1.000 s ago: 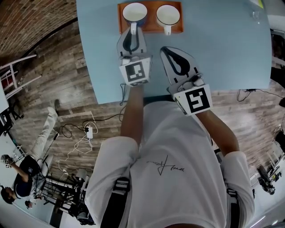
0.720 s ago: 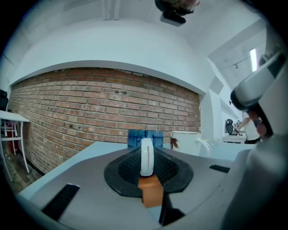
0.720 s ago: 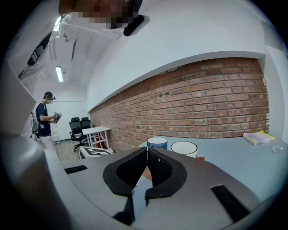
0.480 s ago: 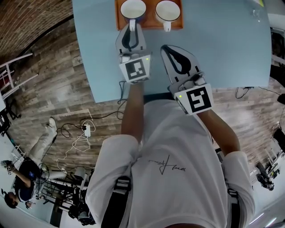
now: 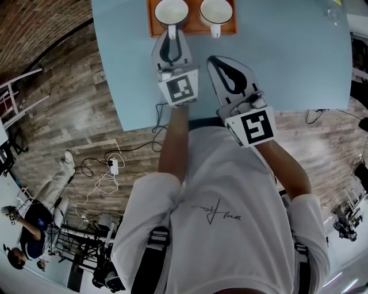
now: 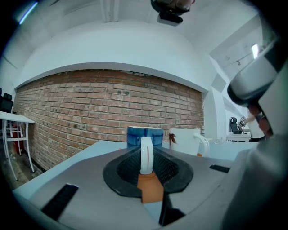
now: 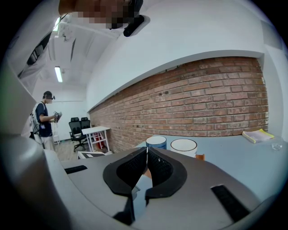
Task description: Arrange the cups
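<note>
Blue cup and white cup stand upright side by side on an orange tray at the worktop's 12 o'clock edge. The blue one is at 9 o'clock of the white, and both are white inside, with white handles turned to 6 o'clock. The white one bears a small reddish-brown mark near its rim. The left tongs pinch the blue cup's handle. The right tongs, pressed together on nothing, are over the worktop at 5 o'clock of the tray.

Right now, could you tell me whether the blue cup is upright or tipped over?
Upright: the blue cup stands on the orange tray, its open rim facing up and its handle vertical.
</note>
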